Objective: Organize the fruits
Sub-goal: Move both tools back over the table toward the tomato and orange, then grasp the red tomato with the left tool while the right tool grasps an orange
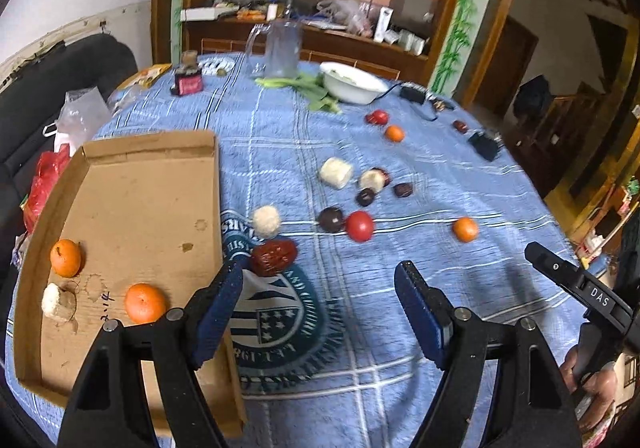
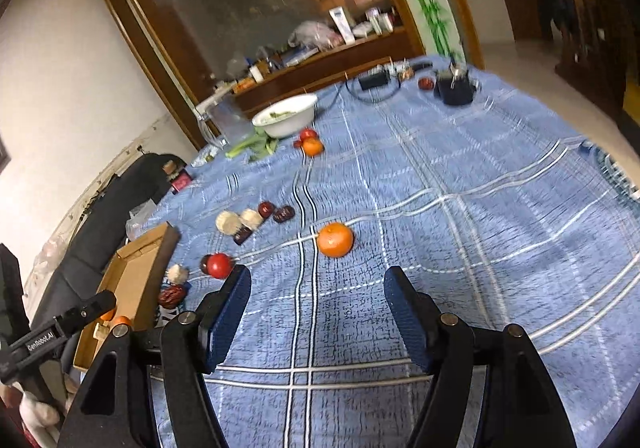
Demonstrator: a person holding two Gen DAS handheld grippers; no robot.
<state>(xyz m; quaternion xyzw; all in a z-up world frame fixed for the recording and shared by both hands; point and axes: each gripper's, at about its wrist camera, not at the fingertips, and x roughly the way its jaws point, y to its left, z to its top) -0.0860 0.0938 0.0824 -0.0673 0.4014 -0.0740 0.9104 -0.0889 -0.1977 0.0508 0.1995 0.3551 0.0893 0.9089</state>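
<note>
Fruits lie scattered over the blue checked counter (image 1: pixel 400 288) at mid-frame of my left view; two oranges (image 1: pixel 145 303) and a pale chunk (image 1: pixel 59 301) already sit in the cardboard tray (image 1: pixel 152 176) at left, so I judge it the collecting place. A red date (image 1: pixel 274 257) rests just outside the tray edge, beside my left hand-held gripper (image 1: pixel 318 300), which hangs wide apart and holds nothing. My right hand-held gripper (image 2: pixel 316 312) is likewise spread and unladen, aimed at a lone orange (image 2: pixel 335 239) just ahead, probably the next pick.
</note>
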